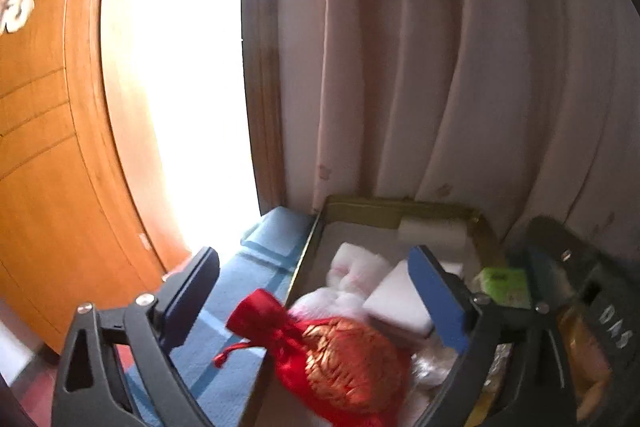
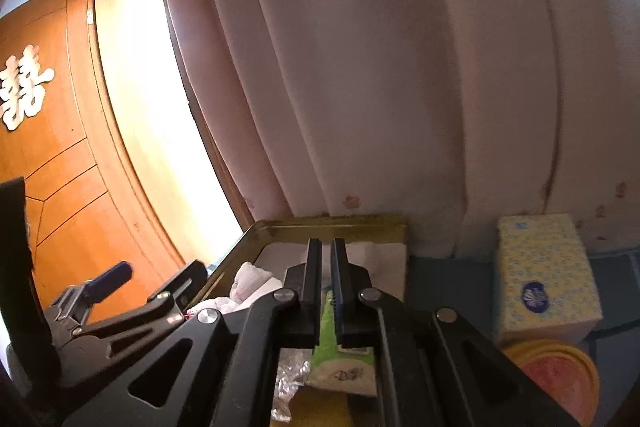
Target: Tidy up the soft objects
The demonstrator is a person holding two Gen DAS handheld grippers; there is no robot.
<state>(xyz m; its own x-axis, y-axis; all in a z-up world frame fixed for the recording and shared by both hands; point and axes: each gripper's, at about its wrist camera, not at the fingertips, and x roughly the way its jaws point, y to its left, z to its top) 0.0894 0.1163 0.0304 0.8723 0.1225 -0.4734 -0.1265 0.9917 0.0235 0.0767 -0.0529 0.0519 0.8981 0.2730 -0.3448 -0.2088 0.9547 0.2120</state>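
A gold-rimmed box (image 1: 384, 205) stands against the curtain and holds soft things. A red and gold drawstring pouch (image 1: 336, 359) lies at the box's near left edge, between my left gripper's (image 1: 316, 283) open fingers, untouched by them. Behind it lie a white plush toy (image 1: 352, 267), a white sponge block (image 1: 400, 303) and a green tissue pack (image 1: 504, 285). My right gripper (image 2: 326, 259) is above the box (image 2: 332, 223), its jaws nearly together on the top of the green tissue pack (image 2: 348, 359). The plush (image 2: 250, 279) shows to its left.
A yellow tissue box (image 2: 544, 275) stands right of the gold box, with an orange lid (image 2: 560, 375) in front of it. A pale curtain (image 2: 400, 67) hangs close behind. A wooden door (image 1: 48, 147) and bright doorway are to the left. Blue checked cloth (image 1: 240, 287) covers the surface.
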